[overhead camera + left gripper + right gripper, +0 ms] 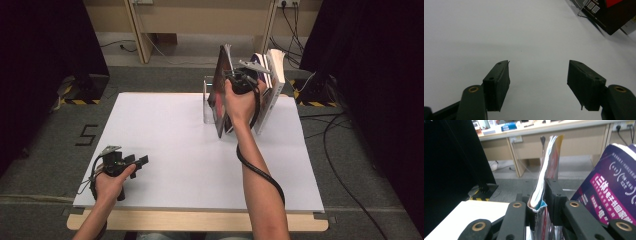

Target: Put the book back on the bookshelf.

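A thin, glossy book (219, 95) stands on edge at the back of the white table (175, 150), leaning a little. My right gripper (235, 75) is at its top edge. In the right gripper view the book's (549, 157) curved pages rise between the two black jaws of my right gripper (539, 195). The jaws stand slightly apart around it, and the pages fan out into the gap. My left gripper (142, 161) rests low at the table's front left. Its jaws are wide apart over bare white surface, with nothing between them (539, 75).
A row of thicker books (270, 85) leans just to the right, the nearest with a purple cover (611, 190). A clear plastic bookend (207, 100) stands left of the thin book. Cables lie on the floor at the right.
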`<control>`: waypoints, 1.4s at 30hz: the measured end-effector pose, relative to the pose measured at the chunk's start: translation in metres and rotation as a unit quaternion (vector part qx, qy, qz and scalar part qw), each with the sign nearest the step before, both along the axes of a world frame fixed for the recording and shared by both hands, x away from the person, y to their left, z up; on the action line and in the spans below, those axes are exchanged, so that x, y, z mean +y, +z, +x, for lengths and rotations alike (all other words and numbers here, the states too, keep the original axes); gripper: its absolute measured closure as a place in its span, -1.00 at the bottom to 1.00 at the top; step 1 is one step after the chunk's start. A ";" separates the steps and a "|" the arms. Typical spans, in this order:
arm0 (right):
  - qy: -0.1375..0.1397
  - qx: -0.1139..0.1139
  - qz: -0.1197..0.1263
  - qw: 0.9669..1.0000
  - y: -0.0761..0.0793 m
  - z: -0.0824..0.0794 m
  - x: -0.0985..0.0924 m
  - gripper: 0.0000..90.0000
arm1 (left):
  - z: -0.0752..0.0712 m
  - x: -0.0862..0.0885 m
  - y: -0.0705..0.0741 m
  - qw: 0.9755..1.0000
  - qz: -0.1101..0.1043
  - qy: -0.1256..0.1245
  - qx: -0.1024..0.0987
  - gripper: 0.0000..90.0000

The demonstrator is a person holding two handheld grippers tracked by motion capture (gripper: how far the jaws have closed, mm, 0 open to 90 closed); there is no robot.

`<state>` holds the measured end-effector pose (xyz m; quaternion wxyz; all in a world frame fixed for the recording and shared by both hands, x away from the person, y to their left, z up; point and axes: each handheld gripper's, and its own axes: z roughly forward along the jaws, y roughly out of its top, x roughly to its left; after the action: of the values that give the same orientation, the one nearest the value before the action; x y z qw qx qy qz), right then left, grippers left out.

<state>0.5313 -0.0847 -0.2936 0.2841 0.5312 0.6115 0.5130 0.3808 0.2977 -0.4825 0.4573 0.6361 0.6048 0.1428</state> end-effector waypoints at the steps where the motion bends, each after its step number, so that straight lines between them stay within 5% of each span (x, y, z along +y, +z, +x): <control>1: -0.002 0.002 0.001 1.000 0.000 0.001 0.000 0.72 | 0.000 0.000 0.000 1.000 0.000 0.000 0.000 -0.25; 9: 0.006 0.059 0.004 0.998 0.000 0.013 0.000 0.63 | 0.000 0.001 0.000 1.000 -0.001 0.000 0.000 -0.25; 14: -0.015 0.088 -0.009 0.996 0.001 0.018 0.001 0.92 | 0.000 0.000 0.000 1.000 0.000 -0.001 -0.001 -0.25; 17: -0.024 0.078 -0.016 0.996 0.001 0.016 0.002 0.93 | 0.000 0.000 0.000 1.000 0.000 -0.002 -0.001 -0.25; 27: -0.046 -0.005 -0.021 0.999 -0.002 0.005 0.013 0.94 | 0.001 0.000 0.000 1.000 0.000 -0.001 -0.002 -0.25; 42: -0.051 -0.012 -0.034 0.998 -0.016 0.004 0.014 0.87 | 0.001 -0.001 -0.001 1.000 0.000 -0.005 -0.001 -0.25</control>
<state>0.5351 -0.0707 -0.3094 0.3345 0.5457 0.5973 0.4832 0.3816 0.2967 -0.4833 0.4584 0.6393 0.6011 0.1410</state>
